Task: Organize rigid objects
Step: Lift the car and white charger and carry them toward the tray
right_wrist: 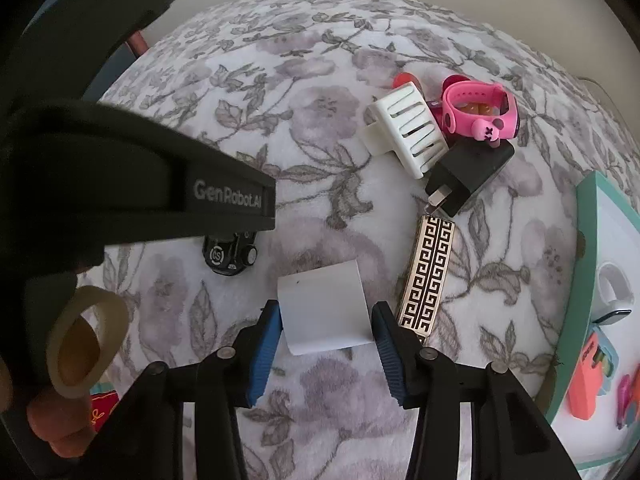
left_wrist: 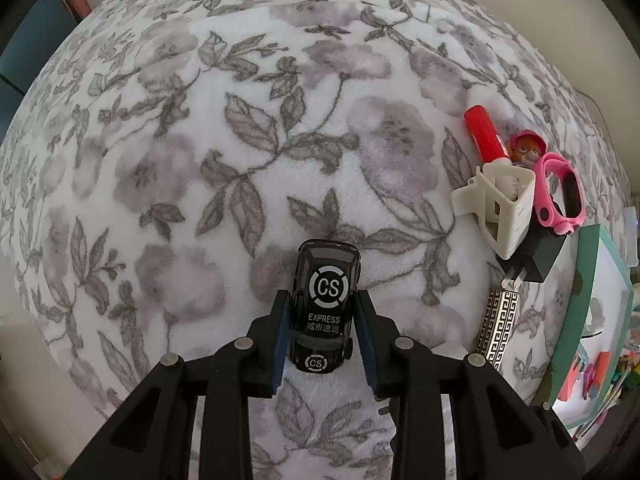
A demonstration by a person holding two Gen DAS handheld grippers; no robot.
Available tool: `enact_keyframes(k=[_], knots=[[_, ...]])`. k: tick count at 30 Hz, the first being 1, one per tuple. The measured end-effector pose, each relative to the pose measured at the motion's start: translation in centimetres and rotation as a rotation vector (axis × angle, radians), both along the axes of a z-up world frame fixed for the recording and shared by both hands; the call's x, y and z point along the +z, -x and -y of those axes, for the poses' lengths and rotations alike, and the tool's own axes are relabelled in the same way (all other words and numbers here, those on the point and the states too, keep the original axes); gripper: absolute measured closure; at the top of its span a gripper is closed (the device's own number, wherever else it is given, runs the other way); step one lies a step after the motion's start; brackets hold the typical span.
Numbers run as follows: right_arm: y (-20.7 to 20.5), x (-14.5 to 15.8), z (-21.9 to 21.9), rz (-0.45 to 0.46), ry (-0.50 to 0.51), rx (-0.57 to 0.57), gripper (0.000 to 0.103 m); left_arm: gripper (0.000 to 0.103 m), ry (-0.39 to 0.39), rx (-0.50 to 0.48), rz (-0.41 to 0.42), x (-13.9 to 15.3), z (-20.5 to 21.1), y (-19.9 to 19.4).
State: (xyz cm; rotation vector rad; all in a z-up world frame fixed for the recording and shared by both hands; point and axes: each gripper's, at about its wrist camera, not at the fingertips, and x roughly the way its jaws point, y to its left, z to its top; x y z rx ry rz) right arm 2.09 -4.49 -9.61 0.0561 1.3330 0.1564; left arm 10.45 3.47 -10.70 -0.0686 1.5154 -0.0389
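My left gripper point(left_wrist: 324, 304) is shut on a black toy car point(left_wrist: 326, 300) marked "CS EXPRESS", on or just above the floral blanket point(left_wrist: 200, 160). The car also shows in the right wrist view point(right_wrist: 230, 254), under the left gripper's body. My right gripper point(right_wrist: 324, 316) stands open around a white block point(right_wrist: 326, 312) that lies on the blanket; its pads point(right_wrist: 266, 332) are close to the block's sides. A pile lies to the right: white hair claw point(right_wrist: 406, 130), pink watch point(right_wrist: 478, 114), black charger point(right_wrist: 466, 176), patterned gold-and-black lighter point(right_wrist: 426, 276), red tube point(left_wrist: 486, 134).
A teal-rimmed tray point(right_wrist: 588, 240) with small colourful items sits at the right edge of the blanket. A small pink-hatted figure point(left_wrist: 526, 148) lies in the pile. A roll of tape point(right_wrist: 86, 338) hangs at the left in the right wrist view.
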Motion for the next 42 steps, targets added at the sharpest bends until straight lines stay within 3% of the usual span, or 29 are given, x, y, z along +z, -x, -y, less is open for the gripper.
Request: enact_keyframes(k=[9,26,42], knots=[[-0.2,-0.2,0.7,-0.007,-0.027,-0.022,0.054,0.069,-0.012,-0.004,0.018,-0.7,0.5,-0.2],[1.4,2.8,4.6,0.046,-0.070,-0.101,0.055,0.070,0.019,0.024,0.029,0.2,-0.2,0.0],[1.8,4.1,9.1,0.100,-0.098,-0.260,0.055,0.071,0.023,0.032,0.124,4.5,-0.9,0.5]])
